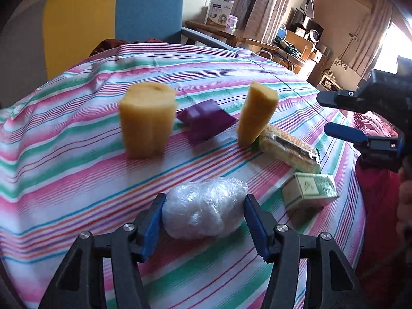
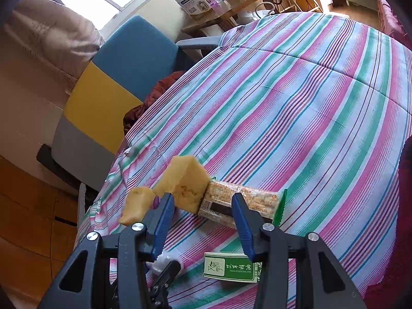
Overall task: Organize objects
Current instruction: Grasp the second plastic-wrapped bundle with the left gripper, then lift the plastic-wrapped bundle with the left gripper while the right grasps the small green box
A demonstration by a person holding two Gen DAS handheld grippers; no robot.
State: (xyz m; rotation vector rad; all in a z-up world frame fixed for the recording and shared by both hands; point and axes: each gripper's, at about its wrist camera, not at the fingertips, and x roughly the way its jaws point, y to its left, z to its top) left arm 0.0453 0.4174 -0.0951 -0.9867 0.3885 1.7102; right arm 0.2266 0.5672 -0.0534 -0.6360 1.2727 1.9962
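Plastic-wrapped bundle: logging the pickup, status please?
Left gripper shut on plastic-wrapped bundle. Right gripper open, empty, above snack bar. Green box beside bundle, apart.

The right gripper (image 2: 203, 215) hangs over the striped table (image 2: 296, 103) with its blue fingers (image 2: 242, 221) apart and nothing between them. Beyond them a wrapped cracker pack (image 2: 247, 200) touches a yellow sponge wedge (image 2: 185, 182). A green box (image 2: 231, 270) lies nearer.
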